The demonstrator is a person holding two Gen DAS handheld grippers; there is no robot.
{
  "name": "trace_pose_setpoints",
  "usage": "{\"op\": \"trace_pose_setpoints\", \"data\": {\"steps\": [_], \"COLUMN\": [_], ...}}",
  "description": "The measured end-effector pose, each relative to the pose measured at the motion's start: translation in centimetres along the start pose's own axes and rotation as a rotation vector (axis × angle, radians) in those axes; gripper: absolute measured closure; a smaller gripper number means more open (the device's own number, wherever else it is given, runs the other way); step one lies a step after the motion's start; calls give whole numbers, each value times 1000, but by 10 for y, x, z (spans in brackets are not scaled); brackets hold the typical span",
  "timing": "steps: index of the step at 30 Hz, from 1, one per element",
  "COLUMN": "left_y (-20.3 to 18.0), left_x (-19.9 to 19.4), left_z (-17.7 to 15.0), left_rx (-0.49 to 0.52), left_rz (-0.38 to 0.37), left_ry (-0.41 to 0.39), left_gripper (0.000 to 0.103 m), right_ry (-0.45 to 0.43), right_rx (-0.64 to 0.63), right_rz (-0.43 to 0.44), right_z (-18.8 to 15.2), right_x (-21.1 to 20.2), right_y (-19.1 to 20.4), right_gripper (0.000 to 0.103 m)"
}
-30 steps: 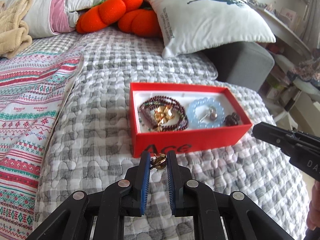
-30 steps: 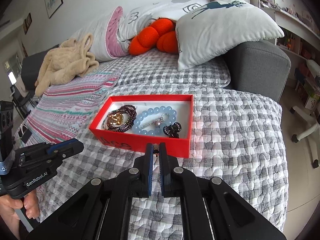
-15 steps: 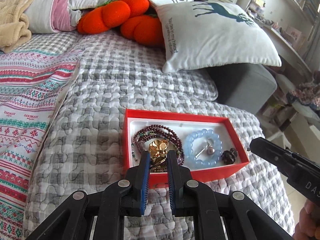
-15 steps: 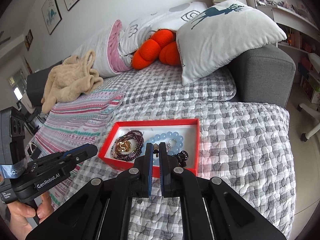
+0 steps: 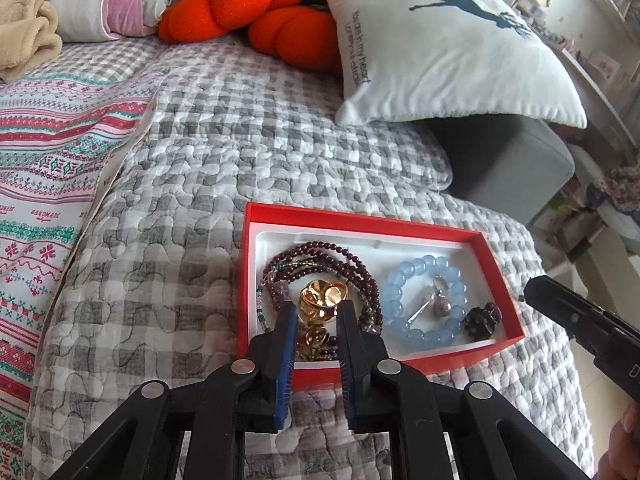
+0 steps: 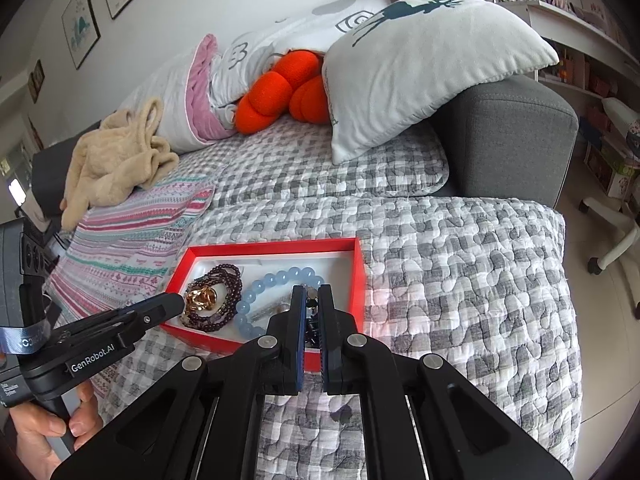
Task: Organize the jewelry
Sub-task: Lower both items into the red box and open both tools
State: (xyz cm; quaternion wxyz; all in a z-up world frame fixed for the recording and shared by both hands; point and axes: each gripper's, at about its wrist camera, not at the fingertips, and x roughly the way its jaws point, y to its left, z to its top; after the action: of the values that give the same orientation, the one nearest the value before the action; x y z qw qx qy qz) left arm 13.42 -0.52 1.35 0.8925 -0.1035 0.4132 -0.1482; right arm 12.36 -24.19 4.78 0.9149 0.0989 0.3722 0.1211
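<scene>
Gold metal earring, small, light, slippery, sits between the left gripper fingers over the red box; contact unclear, so grip cannot be told. Pinch its stiff body. Right gripper: narrow gap, apparently on a dark piece.

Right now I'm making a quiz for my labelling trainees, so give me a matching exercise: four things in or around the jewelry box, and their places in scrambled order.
Things:
1. blue bead bracelet
2. dark red bead strand
3. dark flower piece
4. deer cushion

Places:
A. left half of the red box, coiled around the gold pieces
B. near right corner of the box
C. on the sofa, behind the box
D. right half of the box, ringing a pearl pin

Pairs: 1-D, 2-A, 3-B, 4-C
</scene>
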Motion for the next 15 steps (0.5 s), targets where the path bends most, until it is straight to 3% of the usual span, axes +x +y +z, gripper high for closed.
{"op": "trace_pose_setpoints", "data": {"steps": [2, 8, 15], "left_y": [0, 0, 0], "left_x": [-2, -17, -31], "left_z": [0, -2, -13], "left_rx": [0, 16, 71], "left_rz": [0, 25, 82], "left_ry": [-5, -23, -16], "left_gripper": [74, 66, 47], "right_ry": [3, 18, 36], "right_rx": [5, -6, -40], "right_rz": [5, 17, 31], "right_z": [0, -3, -2], "right_x": [0, 1, 13], "right_y": [-1, 6, 21], "right_gripper": [97, 97, 97]}}
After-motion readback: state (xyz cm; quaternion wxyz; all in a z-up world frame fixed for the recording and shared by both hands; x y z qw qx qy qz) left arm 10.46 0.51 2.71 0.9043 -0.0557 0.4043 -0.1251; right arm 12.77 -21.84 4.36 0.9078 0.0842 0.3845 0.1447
